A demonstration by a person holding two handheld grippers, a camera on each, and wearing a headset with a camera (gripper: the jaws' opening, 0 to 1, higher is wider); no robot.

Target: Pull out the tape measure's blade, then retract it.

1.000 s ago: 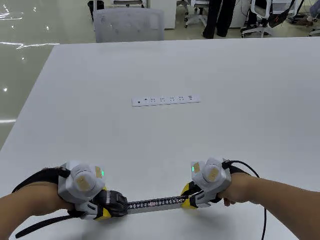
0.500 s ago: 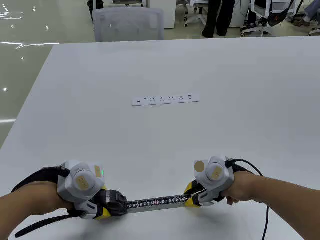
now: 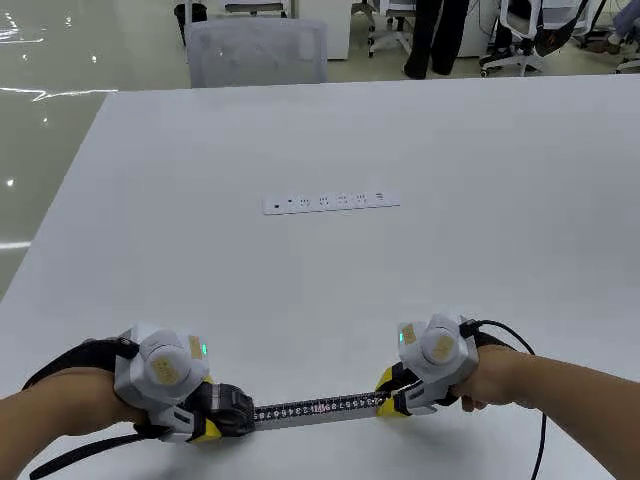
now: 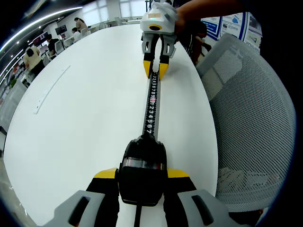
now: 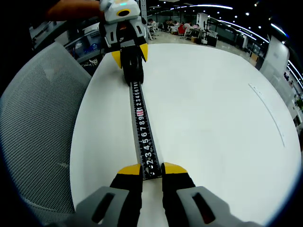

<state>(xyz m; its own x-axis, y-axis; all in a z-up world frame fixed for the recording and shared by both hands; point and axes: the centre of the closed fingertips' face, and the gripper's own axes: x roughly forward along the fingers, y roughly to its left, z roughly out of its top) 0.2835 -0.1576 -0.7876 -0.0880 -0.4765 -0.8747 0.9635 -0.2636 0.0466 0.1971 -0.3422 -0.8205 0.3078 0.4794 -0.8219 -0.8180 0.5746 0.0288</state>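
The black tape measure case [image 3: 228,410] [image 4: 142,168] lies near the white table's front edge, with my left gripper [image 3: 205,418] [image 4: 142,174] shut on it. Its blade [image 3: 318,407] [image 4: 151,104] [image 5: 142,125], black with white numbers, runs out flat across the table to the right. My right gripper [image 3: 392,395] [image 5: 151,171] is shut on the blade's tip. In the right gripper view the case [image 5: 131,64] and the left gripper [image 5: 129,53] show at the far end of the blade. The left gripper view has the right gripper [image 4: 155,70] at the blade's far end.
A white power strip [image 3: 331,201] lies mid-table, well beyond the grippers. A grey mesh chair [image 4: 251,123] [image 5: 42,127] stands close behind the table's front edge. Another grey chair [image 3: 257,48] is at the far side. A black cable [image 3: 535,420] trails from the right hand.
My right gripper has moved a little further right with the blade's tip, so more blade is out. The left gripper and case have stayed put.
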